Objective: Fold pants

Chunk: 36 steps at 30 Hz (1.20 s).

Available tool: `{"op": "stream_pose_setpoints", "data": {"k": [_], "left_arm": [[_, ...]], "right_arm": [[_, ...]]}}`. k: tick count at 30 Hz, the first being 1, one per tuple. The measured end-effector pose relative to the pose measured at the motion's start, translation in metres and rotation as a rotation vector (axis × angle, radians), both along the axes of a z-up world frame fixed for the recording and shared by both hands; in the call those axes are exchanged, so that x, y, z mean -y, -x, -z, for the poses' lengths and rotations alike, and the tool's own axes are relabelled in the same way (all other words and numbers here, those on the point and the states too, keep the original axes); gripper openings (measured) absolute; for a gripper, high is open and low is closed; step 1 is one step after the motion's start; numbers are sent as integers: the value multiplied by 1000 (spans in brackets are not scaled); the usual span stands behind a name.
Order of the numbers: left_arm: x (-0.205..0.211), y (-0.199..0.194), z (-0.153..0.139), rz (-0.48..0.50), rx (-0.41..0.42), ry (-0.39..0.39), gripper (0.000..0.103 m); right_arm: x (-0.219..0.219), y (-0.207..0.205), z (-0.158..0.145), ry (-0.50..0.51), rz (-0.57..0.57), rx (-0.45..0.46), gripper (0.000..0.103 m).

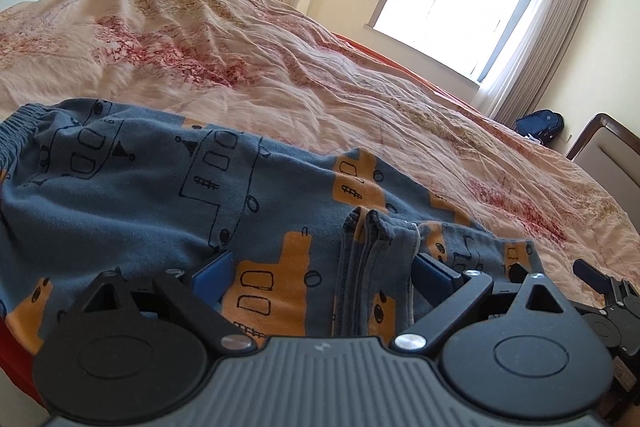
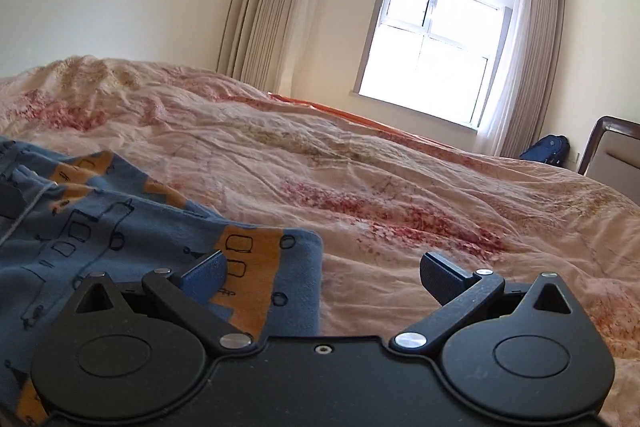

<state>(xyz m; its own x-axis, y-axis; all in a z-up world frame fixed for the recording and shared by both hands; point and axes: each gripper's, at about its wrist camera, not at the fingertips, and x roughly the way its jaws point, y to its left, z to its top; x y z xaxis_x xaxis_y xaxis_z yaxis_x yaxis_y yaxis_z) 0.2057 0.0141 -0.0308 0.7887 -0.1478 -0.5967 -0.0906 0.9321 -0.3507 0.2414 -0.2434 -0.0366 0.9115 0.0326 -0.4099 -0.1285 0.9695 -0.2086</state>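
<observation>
- Pants (image 1: 168,187): blue printed knit, lying on the bedspread (image 1: 320,75); judged soft, light, limp, prone to sagging.
- Hold points: the elastic waistband (image 1: 16,131) and the cuff hems (image 1: 372,227).
- Left gripper (image 1: 320,275): fingers spread, straddling the cuffs, gripping nothing.
- Right gripper (image 2: 324,271): fingers apart at the cloth's edge, empty.

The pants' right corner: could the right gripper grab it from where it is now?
Probably yes. The right gripper is open, and the corner of the pants lies between its fingers with nothing over it.
</observation>
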Motion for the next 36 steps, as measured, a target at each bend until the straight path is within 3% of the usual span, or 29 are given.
{"op": "stream_pose_setpoints", "data": {"k": [5,11,17,20,25,28,32,36], "left_arm": [[5,-2,0,-12,-7,-29,98],[-7,2,2,-29,28,61,99],[-7,2,2,-22,28,60,100],[-7,2,2,-24,30,66,100],[-12,8,-2,-31,61,105,101],[-24,22,-12,-47,132,139,102],[-45,39,-29,-84,186,91,102],[-82,60,-36,-191,222,32,102]], "right_arm": [[4,9,4,-69,45,17,102],[-9,43,10,-51,8,47,102],[-2,96,25,-59,87,92,103],[4,117,20,-122,141,76,103],[-14,122,4,-118,47,122,103],[-37,108,-4,-97,-49,114,103],[-75,90,-13,-61,-157,125,103],[-113,74,-16,-27,-246,124,103]]}}
